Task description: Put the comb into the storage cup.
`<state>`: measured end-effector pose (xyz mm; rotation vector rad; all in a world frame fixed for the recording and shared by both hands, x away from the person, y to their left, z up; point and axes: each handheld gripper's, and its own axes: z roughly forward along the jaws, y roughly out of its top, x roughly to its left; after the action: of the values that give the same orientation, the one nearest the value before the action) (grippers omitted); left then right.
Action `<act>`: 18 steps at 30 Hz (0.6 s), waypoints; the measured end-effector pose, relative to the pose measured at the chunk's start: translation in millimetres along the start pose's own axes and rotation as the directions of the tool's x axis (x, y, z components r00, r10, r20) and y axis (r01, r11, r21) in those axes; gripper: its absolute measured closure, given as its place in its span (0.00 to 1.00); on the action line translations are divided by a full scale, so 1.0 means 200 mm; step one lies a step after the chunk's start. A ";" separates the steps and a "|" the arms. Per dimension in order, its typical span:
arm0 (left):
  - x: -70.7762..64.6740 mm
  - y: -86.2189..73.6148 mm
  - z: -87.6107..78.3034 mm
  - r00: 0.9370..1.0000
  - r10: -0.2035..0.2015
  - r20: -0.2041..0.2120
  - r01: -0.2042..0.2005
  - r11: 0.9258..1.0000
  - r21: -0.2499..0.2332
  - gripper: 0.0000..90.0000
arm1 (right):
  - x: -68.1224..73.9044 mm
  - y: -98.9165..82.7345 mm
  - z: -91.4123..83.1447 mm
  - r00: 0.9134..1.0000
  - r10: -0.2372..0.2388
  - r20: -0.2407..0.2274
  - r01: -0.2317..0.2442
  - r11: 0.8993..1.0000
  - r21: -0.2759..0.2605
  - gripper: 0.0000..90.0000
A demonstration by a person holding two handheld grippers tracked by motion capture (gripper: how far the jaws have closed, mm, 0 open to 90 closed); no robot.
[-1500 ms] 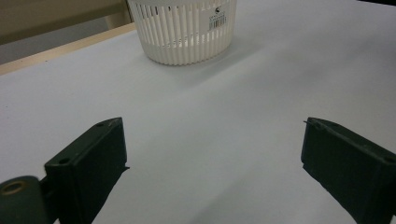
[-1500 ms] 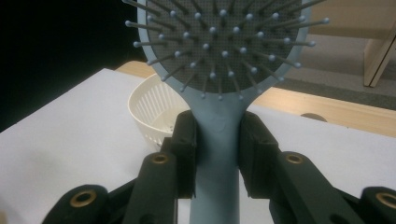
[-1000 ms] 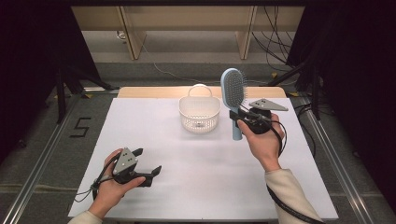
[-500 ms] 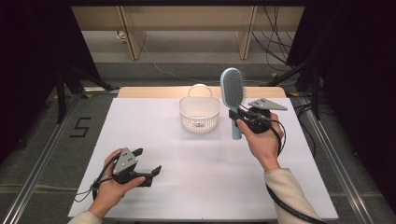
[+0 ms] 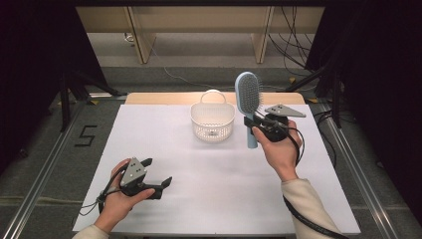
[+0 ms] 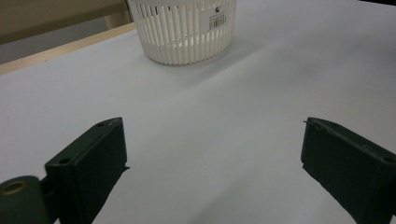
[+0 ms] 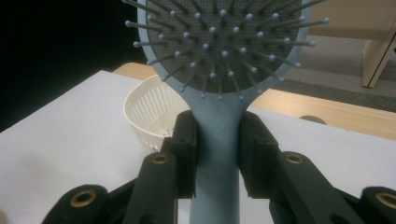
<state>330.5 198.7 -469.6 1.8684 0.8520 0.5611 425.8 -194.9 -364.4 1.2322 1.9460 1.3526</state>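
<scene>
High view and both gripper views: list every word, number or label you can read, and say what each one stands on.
"5": a dark numeral on the grey floor left of the table.
Barcode sticker on the white basket: the print above the bars is too small and blurred to read.
Hairbrush: no text to be seen on it.

Both grippers, left gripper [image 5: 158, 173] and right gripper [image 5: 255, 121], have black jaws with brass-coloured screws, grey three-cornered top plates, trailing black cables; cream sleeves [image 5: 306, 199] worn.

Light-blue hairbrush [image 5: 248, 97], upright, beside white basket [image 5: 212, 122]
</scene>
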 end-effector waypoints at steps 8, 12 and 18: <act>0.00 0.00 0.00 1.000 0.000 0.001 0.000 1.000 0.000 0.07 | 0.00 0.00 0.00 1.000 0.002 0.000 -0.002 1.000 -0.002 0.78; 0.00 0.00 0.00 1.000 0.000 0.000 0.000 1.000 0.000 0.07 | 0.00 0.01 0.01 1.000 -0.002 0.002 0.002 1.000 -0.005 0.78; 0.00 0.00 0.00 1.000 0.000 0.001 0.000 1.000 0.001 0.07 | 0.00 0.01 0.01 1.000 -0.002 0.002 0.002 1.000 -0.005 0.78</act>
<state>330.5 198.8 -469.7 1.8691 0.8522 0.5601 428.9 -193.7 -364.0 1.2286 1.9406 1.3535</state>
